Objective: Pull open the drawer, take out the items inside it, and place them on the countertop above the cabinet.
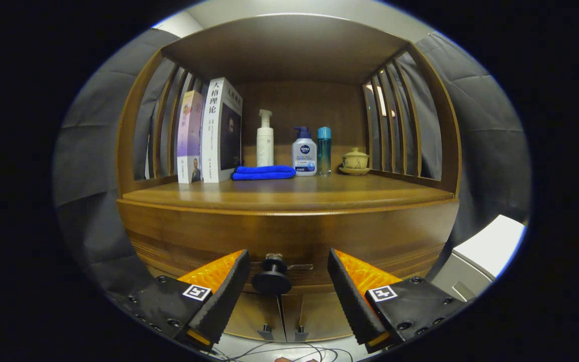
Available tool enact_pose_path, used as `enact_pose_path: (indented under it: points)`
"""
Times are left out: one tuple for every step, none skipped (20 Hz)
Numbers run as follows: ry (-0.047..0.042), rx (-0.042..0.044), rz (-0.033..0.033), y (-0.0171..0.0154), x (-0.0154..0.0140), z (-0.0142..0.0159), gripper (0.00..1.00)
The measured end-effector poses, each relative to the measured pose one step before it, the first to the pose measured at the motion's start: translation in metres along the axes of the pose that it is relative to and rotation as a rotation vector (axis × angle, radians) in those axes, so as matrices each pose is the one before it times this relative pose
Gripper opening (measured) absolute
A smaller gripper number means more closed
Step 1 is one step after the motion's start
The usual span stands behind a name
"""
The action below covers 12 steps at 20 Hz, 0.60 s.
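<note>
A wooden cabinet fills the view, with its drawer front [289, 239] closed under the countertop [289, 193]. A round black knob [272, 279] juts from the drawer's lower middle. My gripper [288, 264] is open, and the knob sits between its two fingers, a little nearer the left one, touching neither. The drawer's contents are hidden behind the closed front.
On the countertop stand two upright books [211, 133], a folded blue cloth [263, 172], a white pump bottle [265, 138], a lotion bottle [304, 153], a blue-capped bottle [324, 151] and a lidded ceramic cup [356, 161]. Two cabinet doors [282, 314] lie below. A white box [490, 246] stands right.
</note>
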State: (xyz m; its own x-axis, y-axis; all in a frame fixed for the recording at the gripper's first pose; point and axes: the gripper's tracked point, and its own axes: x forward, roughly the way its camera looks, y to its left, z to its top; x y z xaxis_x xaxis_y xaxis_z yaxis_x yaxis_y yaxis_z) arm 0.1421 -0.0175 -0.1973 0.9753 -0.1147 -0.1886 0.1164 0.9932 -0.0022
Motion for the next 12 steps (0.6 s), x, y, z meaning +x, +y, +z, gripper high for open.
enact_pose_path:
  points:
    - [0.00027, 0.00206, -0.00501, 0.00071, 0.00162, -0.00406, 0.98]
    - [-0.00461, 0.00441, 0.00271, 0.00272, 0.00083, -0.00214, 0.98]
    - [-0.00504, 0.00041, 0.00133, 0.00218, 0.00123, -0.00316, 0.98]
    - [-0.00239, -0.00418, 0.0074, 0.00289, 0.00185, -0.00235, 0.96]
    - [-0.00237, -0.01148, -0.00665, -0.00063, 0.00033, -0.00353, 0.94]
    - [-0.00204, -0.01328, -0.00104, 0.00086, 0.00005, -0.00126, 0.88]
    - [-0.00094, -0.01158, 0.0016, 0.00165, 0.00095, -0.00048, 0.81]
    - [-0.00457, -0.00569, 0.01478, 0.00308, 0.00022, 0.0007, 0.75]
    - [0.0001, -0.00181, 0.00974, 0.00374, 0.00108, -0.00133, 0.68]
    - [0.00298, -0.004, -0.0013, 0.00084, -0.00081, -0.00007, 0.62]
    - [0.00096, -0.00904, -0.00314, -0.00102, -0.00003, 0.00023, 0.55]
    - [0.00458, -0.00782, 0.00302, 0.00021, 0.00033, -0.00096, 0.49]
